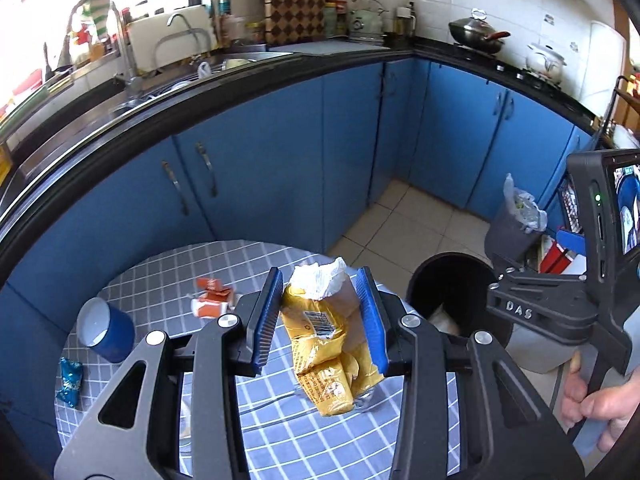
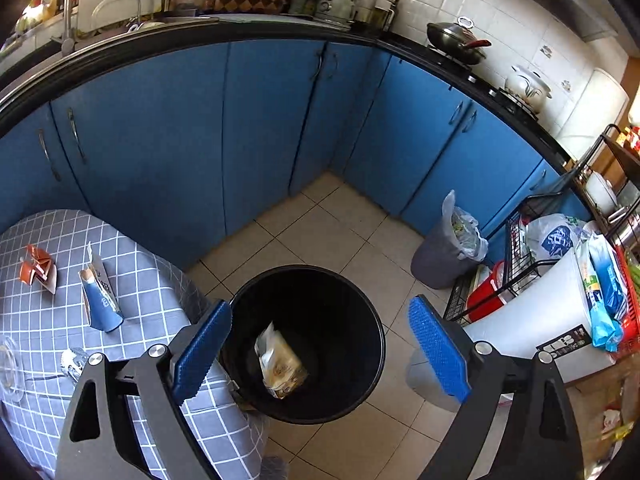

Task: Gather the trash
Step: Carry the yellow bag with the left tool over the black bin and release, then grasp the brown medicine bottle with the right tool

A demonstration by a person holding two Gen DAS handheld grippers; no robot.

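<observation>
My left gripper (image 1: 320,316) is shut on a crumpled yellow snack bag (image 1: 320,344) with a white torn top, held above the round table with the grey checked cloth (image 1: 280,432). A black trash bin (image 1: 452,280) stands on the floor to the right of the table. My right gripper (image 2: 316,344) is open and empty above that bin (image 2: 344,392); a pale wrapper (image 2: 280,364) lies inside it. On the table lie an orange wrapper (image 1: 212,298), a blue paper cup (image 1: 106,330) and a teal candy wrapper (image 1: 70,382).
Blue kitchen cabinets (image 2: 260,128) curve around behind. A grey lined waste bin (image 2: 452,248) stands on the tiled floor at right, beside a black wire rack with bags (image 2: 560,240). A clear glass (image 2: 76,360) lies on the table's near side.
</observation>
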